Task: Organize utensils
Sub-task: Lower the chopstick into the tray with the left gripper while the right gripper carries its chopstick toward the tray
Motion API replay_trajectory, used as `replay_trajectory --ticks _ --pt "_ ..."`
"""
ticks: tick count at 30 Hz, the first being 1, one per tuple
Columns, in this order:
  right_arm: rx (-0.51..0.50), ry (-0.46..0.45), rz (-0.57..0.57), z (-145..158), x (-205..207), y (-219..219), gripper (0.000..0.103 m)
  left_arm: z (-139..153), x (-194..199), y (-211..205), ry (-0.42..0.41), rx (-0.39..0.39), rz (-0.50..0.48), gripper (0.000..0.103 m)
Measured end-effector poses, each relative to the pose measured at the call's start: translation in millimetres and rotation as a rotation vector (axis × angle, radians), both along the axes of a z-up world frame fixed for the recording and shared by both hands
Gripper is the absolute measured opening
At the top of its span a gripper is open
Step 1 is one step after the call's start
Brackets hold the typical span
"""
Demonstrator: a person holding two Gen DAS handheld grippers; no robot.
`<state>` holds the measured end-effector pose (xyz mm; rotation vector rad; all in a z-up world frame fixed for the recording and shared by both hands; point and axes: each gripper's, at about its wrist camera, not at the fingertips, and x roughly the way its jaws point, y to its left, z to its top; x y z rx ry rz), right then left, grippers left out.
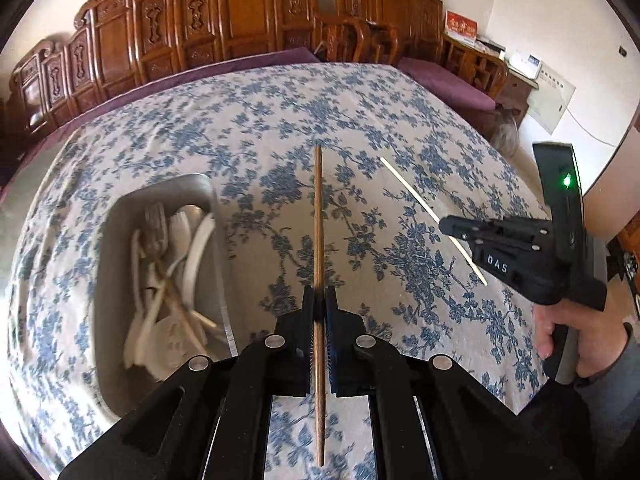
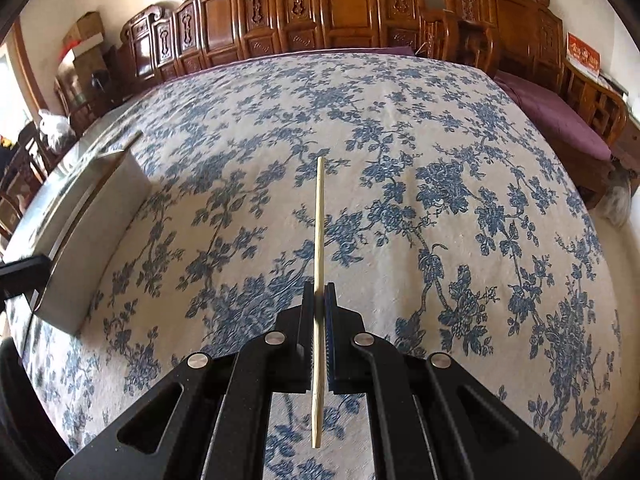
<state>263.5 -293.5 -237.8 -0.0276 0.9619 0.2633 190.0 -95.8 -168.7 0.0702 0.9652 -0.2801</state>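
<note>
- The brown chopstick (image 1: 318,240) is clamped between the fingers of the left gripper (image 1: 319,300), pointing straight to 12 o'clock in the left wrist view, its back end running down between the arms of the tool toward 6.
- The pale chopstick (image 2: 318,240) is pinched the same way in the right gripper (image 2: 319,296), also pointing to 12 in that gripper's own view.
- From the left wrist, the right gripper (image 1: 446,226) sits at 3 o'clock, and the pale chopstick (image 1: 416,196) slants out of it toward 11; the hand (image 1: 576,340) holding it shows at 4.
- Both sticks are held above the cloth (image 1: 280,120) (blue flowers on white), well apart from each other.
- The tray (image 1: 120,264) lies at 9 o'clock of the left gripper, just beside it, holding a fork (image 1: 154,224) and several white plastic utensils (image 1: 176,272) in a loose, blurred heap.
- In the right wrist view the tray (image 2: 100,216) shows only its outer wall at 9 to 10 o'clock.
- Carved wooden benches (image 2: 344,12) line the far edge at 12, with a purple cushion (image 2: 560,120) at 2.
</note>
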Motion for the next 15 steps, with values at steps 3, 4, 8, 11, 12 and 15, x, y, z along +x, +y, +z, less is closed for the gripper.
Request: replay_trajectory --ticks 3,4,8,11,12,15 --pt "0.003 0.001 -0.003 3 -6 6 0.006 8 -6 11 -0.015 -0.005 0.01 0.004" --pt "0.007 0.004 -0.003 4 -8 8 0.006 11 -8 16 -0.02 -0.006 0.016 0.004" --pt "0.051 0.025 -0.026 6 -22 19 0.006 26 -16 32 -0.032 -0.028 0.027 0.004" --pt "0.052 0.035 -0.031 10 -27 25 0.006 37 -19 41 -0.042 -0.033 0.03 0.004" --pt "0.046 0.035 -0.03 12 -29 27 0.006 42 -19 46 -0.046 -0.034 0.032 0.004" --pt "0.039 0.034 -0.025 22 -33 32 0.006 51 -18 56 -0.046 -0.033 0.031 0.004"
